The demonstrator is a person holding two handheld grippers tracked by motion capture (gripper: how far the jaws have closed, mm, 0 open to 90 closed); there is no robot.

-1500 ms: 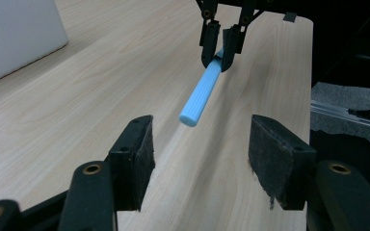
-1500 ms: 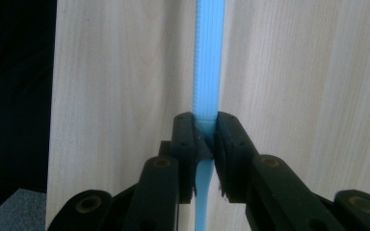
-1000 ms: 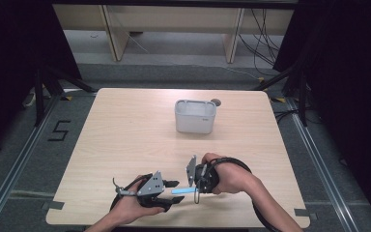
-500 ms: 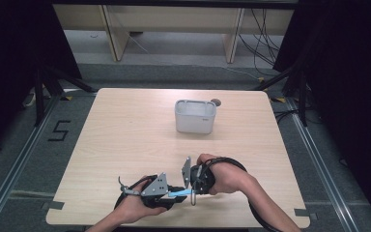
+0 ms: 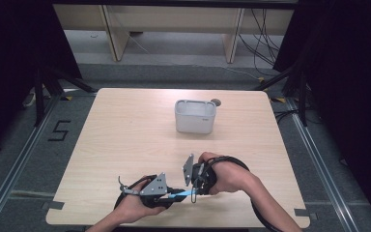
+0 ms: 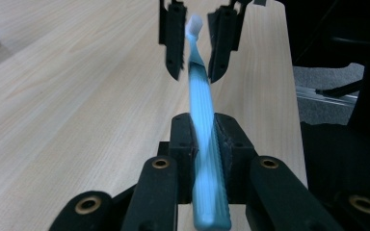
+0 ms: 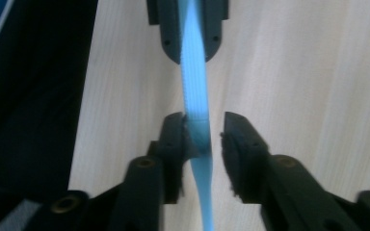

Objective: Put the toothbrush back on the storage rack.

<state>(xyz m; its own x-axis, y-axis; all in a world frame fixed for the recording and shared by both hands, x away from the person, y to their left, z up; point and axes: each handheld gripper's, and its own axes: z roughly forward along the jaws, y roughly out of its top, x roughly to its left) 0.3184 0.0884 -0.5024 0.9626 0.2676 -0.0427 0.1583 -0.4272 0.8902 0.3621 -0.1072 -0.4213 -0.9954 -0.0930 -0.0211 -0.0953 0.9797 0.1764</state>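
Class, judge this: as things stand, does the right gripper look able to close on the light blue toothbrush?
Probably yes. The right gripper already straddles the light blue toothbrush, its jaws apart with nothing between them and the handle; the left gripper clamps the other end.

Only white bin (image 5: 195, 116) blocks tabletop (image 5: 125, 135).

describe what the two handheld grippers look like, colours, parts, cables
Both are black. The left gripper and right gripper each carry a grey three-cornered plate on top and trail a black cable. Close up, the jaws are matte black plastic links with brass-coloured pivot rings. The person's forearms are bare, with no sleeves in view.
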